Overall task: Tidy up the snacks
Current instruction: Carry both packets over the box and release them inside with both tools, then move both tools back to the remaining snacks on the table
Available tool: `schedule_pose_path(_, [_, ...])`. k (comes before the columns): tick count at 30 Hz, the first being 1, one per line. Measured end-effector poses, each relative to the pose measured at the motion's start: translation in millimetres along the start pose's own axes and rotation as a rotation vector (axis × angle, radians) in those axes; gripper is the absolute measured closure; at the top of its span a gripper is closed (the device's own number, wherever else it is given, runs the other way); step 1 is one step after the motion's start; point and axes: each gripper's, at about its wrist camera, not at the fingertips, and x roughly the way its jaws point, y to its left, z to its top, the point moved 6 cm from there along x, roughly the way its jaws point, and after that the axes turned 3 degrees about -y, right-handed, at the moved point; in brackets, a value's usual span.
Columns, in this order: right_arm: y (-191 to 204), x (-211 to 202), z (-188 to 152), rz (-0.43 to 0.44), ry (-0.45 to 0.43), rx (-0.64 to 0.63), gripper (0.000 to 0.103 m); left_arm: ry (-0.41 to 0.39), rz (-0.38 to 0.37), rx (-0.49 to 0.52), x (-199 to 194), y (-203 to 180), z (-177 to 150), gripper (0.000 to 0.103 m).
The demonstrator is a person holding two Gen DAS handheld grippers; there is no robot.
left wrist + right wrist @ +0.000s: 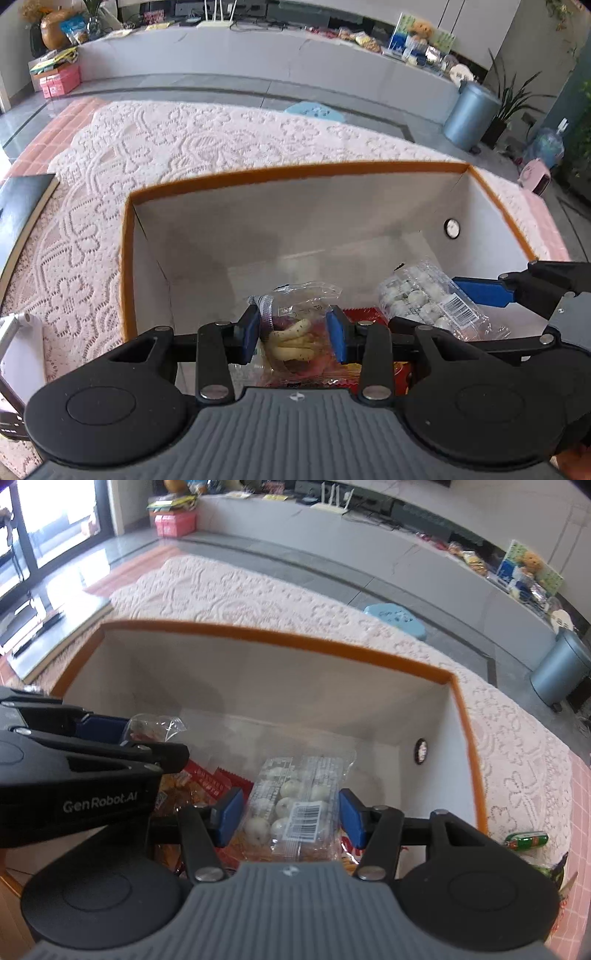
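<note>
Both grippers are down inside the orange-rimmed box [295, 173] at once, side by side. The left gripper [299, 330] has its blue pads pressed against both sides of a clear bag of pale finger-shaped snacks [291, 332], jaws narrowed right onto the wrapper, the bag standing up between them. At three o'clock from it, in the left wrist view, sits the clear packet of white balls [424, 299], barcode label showing, with a blue pad of the other tool beside it.

Over to the right wrist view: the right gripper [291, 812] straddles that packet of white balls [291, 805], jaws about halfway in, pads at the packet's edges; whether they are truly squeezing it I cannot tell. The left gripper's black body crosses in at nine o'clock, clear wrapper poking from its tip. Under both bags lie red and orange snack packets [207, 786] on the box floor. Outside the box at four o'clock, a green wrapped snack [528, 840] lies on the lace tablecloth [517, 738].
</note>
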Motion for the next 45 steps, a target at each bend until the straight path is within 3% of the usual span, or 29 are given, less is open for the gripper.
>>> schedule_pose_path(10, [5,17,-8,-0.007,0.080,-0.031,0.046,0.033,0.026,0.005,9,1,-5,0.058])
schedule_pose_path(15, [6,14,-12,-0.019,0.083,-0.036,0.045,0.029,0.016,0.001,9,1,-5,0.048])
schedule_pose_path(21, [3,7,-11,-0.040,0.063,-0.019,0.034,-0.009,-0.024,-0.002,2,-2,-5,0.032])
schedule_pose_path(25, [3,-1,-12,-0.053,0.056,-0.016,0.026,-0.046,-0.016,0.016,-3,-5,-5,0.031])
schedule_pose_path(28, [4,-11,-13,-0.072,0.039,-0.019,0.024,-0.096,-0.032,0.026,-11,-7,-6,0.026])
schedule_pose_path(33, [1,-33,-16,-0.132,-0.013,-0.020,0.024,-0.173,-0.045,0.022,-27,-8,-7,0.024])
schedule_pose_path(36, [-3,-52,-23,-0.164,-0.056,0.001,0.017,-0.231,-0.068,0.012,-39,-9,-6,0.023])
schedule_pose_path(45, [-20,-131,-57,-0.302,-0.311,0.108,0.014,-0.380,-0.115,0.008,-72,-23,-5,0.018])
